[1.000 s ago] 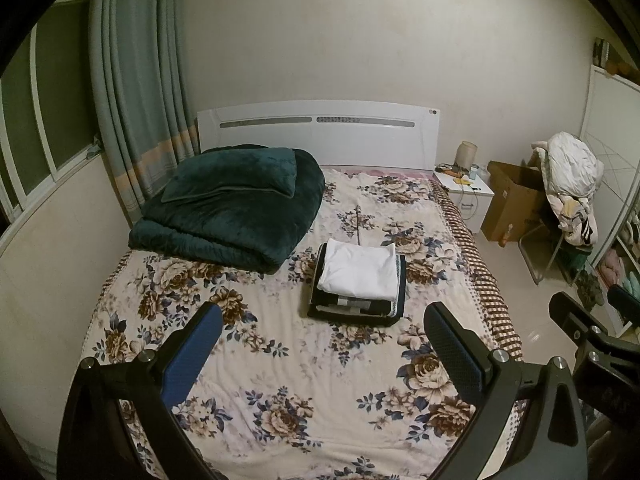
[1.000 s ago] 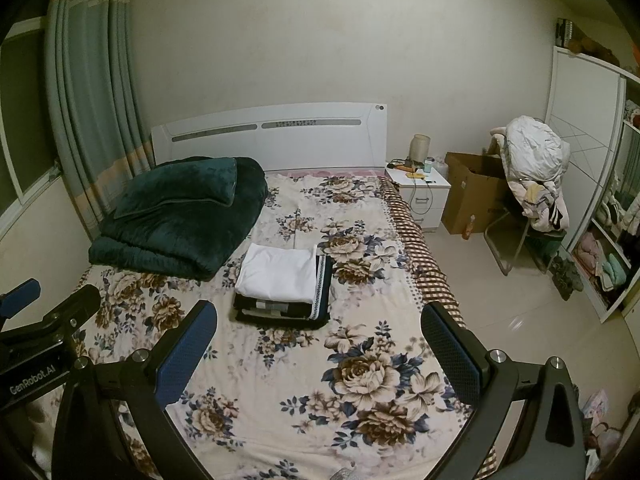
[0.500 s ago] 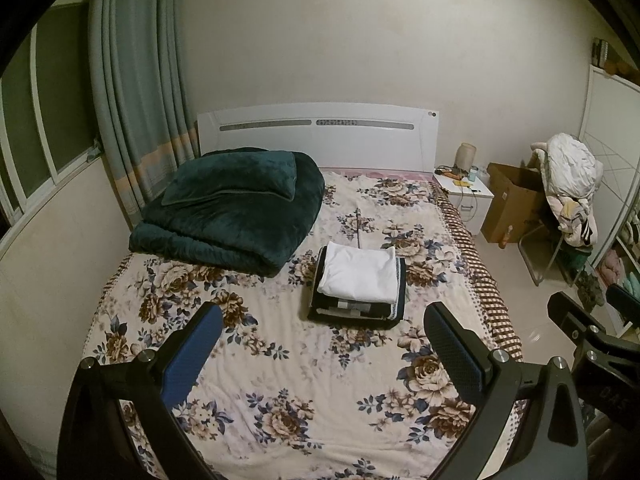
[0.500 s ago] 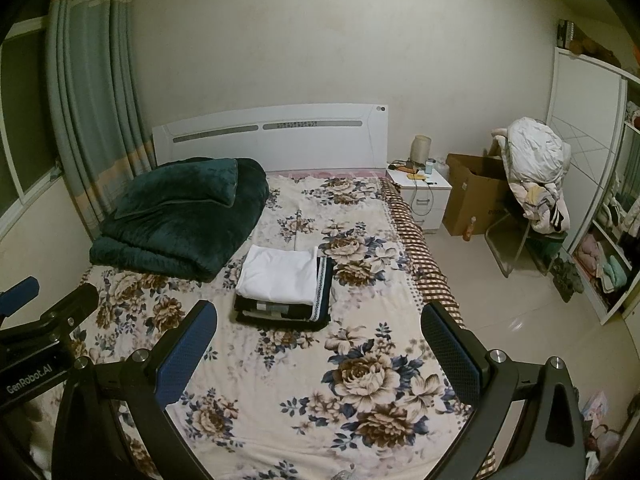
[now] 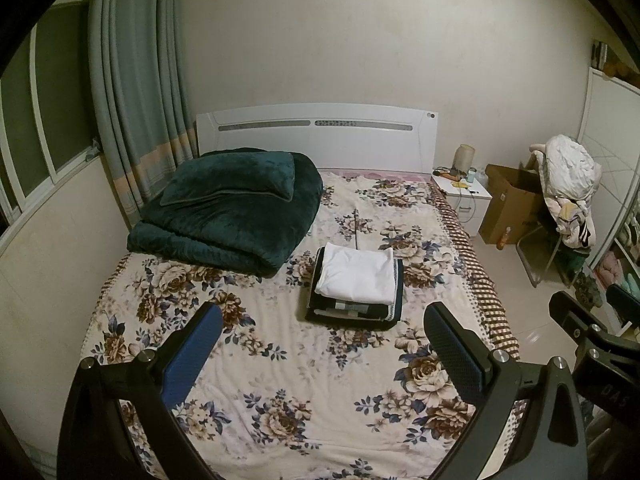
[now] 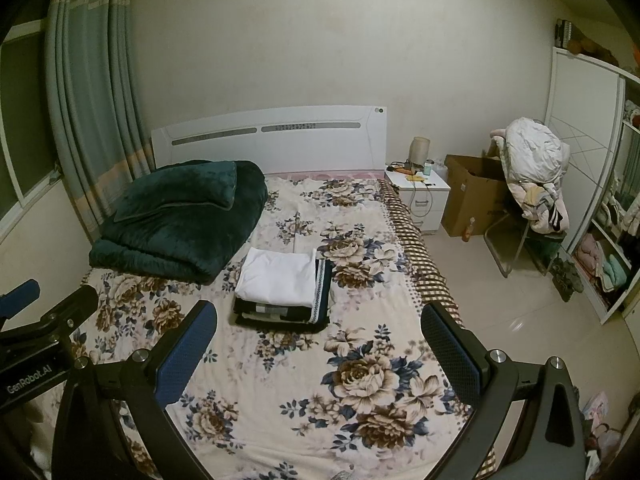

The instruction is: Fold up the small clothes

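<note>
A small stack of folded clothes lies mid-bed: a white folded garment on top of dark folded ones. The stack also shows in the right wrist view, with the white garment on top. My left gripper is open and empty, held well above the near part of the bed. My right gripper is open and empty, beside the left one and equally far from the stack. Each gripper shows at the edge of the other's view.
The bed has a floral sheet and white headboard. A folded dark green quilt lies at back left. To the right are a white nightstand, a cardboard box, a chair piled with clothes and wardrobe shelves.
</note>
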The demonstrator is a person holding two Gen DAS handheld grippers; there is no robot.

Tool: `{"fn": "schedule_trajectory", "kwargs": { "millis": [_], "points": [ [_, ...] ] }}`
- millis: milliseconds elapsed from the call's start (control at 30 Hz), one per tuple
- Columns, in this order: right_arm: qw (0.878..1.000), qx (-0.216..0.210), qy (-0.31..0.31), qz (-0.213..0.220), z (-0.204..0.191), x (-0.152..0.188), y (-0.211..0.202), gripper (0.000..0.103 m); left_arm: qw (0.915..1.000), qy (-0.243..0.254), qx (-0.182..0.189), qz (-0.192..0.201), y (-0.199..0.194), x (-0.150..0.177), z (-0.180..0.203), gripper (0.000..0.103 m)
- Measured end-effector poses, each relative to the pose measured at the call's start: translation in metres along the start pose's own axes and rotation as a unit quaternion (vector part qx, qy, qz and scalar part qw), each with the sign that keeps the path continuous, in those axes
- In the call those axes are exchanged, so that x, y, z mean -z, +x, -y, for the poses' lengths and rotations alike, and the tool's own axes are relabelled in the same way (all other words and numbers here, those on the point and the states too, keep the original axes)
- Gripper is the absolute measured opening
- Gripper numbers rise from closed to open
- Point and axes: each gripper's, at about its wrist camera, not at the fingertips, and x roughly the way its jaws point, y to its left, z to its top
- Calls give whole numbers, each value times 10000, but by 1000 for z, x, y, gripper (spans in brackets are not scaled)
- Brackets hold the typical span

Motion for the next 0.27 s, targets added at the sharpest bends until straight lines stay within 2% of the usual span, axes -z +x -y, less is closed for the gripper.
{"fn": "schedule_trajectory", "kwargs": {
  "millis": [267],
  "points": [
    [10000, 0, 1, 1, 0, 0, -1, 103, 10000, 10, -18, 32, -1, -2, 2, 103]
  ]
}}
